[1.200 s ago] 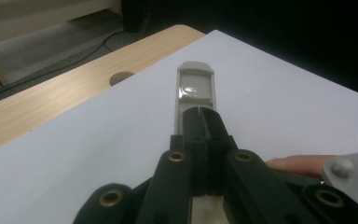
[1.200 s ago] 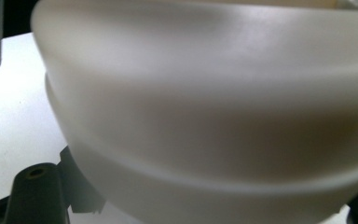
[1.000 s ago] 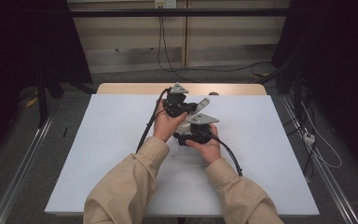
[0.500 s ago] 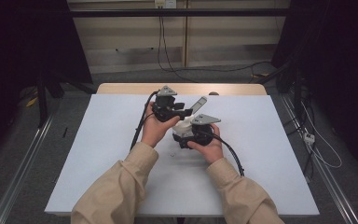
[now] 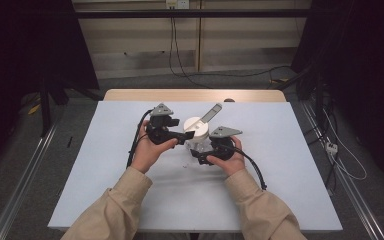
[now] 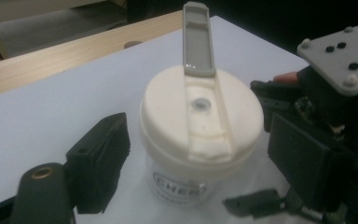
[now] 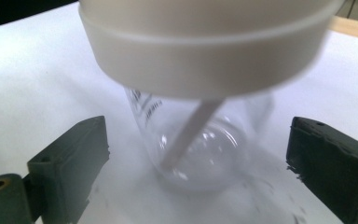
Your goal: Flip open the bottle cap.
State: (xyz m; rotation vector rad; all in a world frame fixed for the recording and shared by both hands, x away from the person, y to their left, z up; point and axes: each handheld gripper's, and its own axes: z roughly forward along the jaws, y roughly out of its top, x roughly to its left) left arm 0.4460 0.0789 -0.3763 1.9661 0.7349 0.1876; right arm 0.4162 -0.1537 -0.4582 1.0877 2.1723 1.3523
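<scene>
A clear plastic cup (image 5: pixel 198 142) with a white lid (image 6: pixel 200 126) stands upright mid-table, its grey flip tab (image 6: pixel 198 39) raised. A thin white tube (image 7: pixel 191 135) runs down inside the cup (image 7: pixel 205 158). My left gripper (image 5: pixel 184 136) sits at the cup's left. Its jaws have just been opening, and they stand on either side of the cup below the lid, with its pads (image 6: pixel 100 158) clear of it. My right gripper (image 7: pixel 200 163) comes in low from the near right. It has also just opened and straddles the clear body, with a gap on each side.
The cup stands on a white tabletop (image 5: pixel 280 175) with a wooden strip (image 5: pixel 190 95) along its far edge. A cable trails from each gripper toward the near side. Beyond the table are grey floor, loose cables (image 5: pixel 340 150) at the right and dark curtains.
The left hand has moved left and toward the near side, away from the lid's top, down to the cup's side. The right hand has stayed in place by the cup.
</scene>
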